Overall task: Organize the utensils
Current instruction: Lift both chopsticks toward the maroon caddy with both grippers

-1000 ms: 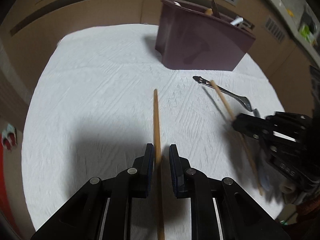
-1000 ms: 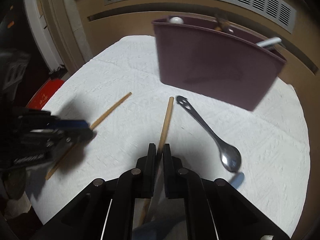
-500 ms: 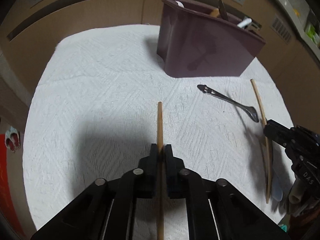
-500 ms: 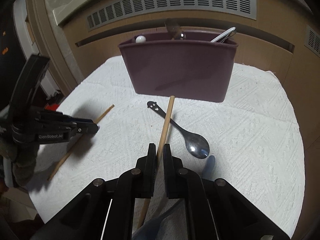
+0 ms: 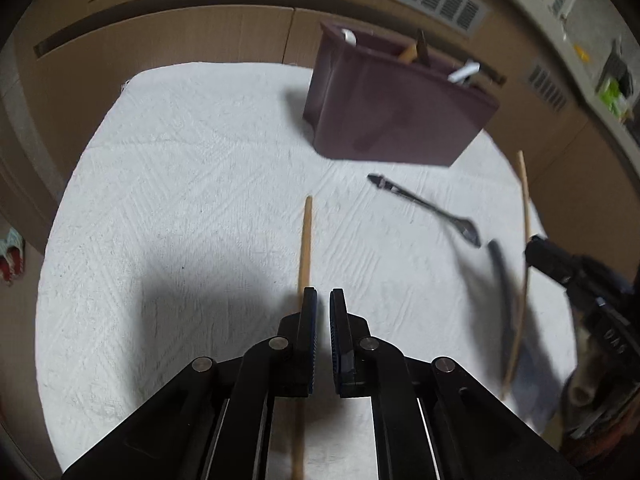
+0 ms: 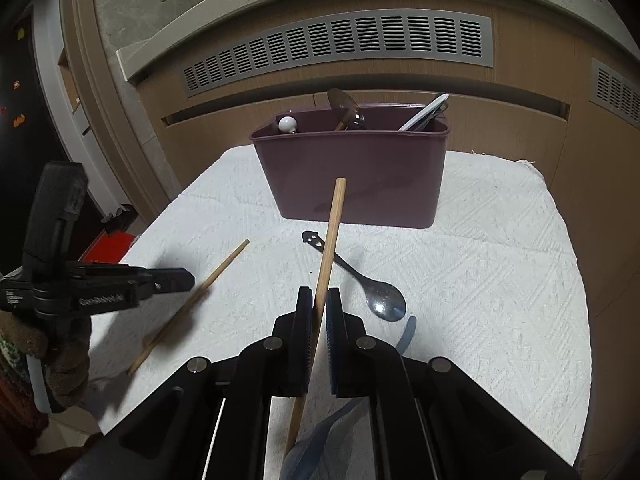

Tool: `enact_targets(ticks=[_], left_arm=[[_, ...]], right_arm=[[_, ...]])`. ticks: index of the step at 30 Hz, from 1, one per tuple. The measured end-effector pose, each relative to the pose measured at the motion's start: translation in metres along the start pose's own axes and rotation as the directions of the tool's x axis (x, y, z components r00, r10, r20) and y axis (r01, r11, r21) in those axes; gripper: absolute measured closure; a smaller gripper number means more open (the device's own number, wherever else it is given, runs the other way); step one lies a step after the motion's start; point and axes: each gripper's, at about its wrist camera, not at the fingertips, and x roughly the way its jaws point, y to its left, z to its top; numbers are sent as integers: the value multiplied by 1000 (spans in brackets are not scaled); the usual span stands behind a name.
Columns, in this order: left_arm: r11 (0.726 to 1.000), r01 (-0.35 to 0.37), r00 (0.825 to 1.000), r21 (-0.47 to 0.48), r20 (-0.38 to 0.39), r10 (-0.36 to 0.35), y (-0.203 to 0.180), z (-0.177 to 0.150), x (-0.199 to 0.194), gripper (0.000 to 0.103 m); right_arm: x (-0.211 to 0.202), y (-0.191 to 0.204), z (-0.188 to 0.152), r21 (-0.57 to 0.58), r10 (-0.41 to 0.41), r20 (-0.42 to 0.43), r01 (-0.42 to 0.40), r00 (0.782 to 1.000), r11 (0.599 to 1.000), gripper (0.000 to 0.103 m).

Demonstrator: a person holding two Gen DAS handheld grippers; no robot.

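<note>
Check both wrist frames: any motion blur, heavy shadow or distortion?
Left wrist view: right side smeared, the right gripper and metal spoon blurred; a dark shadow lies on the white cloth. Right wrist view: purple holder sharp; fisheye bends the vent.

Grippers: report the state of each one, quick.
Left gripper: closed, holding a chopstick, which sits skewed against one finger.
Right gripper: closed, holding the other chopstick.

Two wrist views — shared caddy [image 5: 396,120]
</note>
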Motion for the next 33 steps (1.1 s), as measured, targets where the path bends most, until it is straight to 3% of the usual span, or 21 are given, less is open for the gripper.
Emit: enact_targets(ticks=[3,7,13,18,23,29,33], left_arm=[[997,-56,998,62,3,56,-8,-2,7,95],[989,-126,992,77,19,125,-3,0,16,95],[996,-68,997,59,-21,70,1,7,18,93],[996,-80,997,42,-22,81,0,8,18,98],[996,22,998,-82,62,-17,6,-6,-6,98],[988,83,988,-131,143,-64,8,-9,-32,98],[988,97,973,-124,219,-68,7,-5,-54,98]], right_arm=[[4,-1,-6,8,3,-18,-3,1000,1000,97],[5,-2,-11,9,1,-26,0,1000,1000,97],[7,-8,-14,31,-9,-35,10,999,999,97],[11,-5,-13,36,-2,-30,3,1000,999,97],[11,-8,-12,32,-10,-37,11,999,999,97],[9,-10,-10,13,-40,-47,41,998,999,97],[29,-2,-12,-18,-26,-148,24,989,1000,91]])
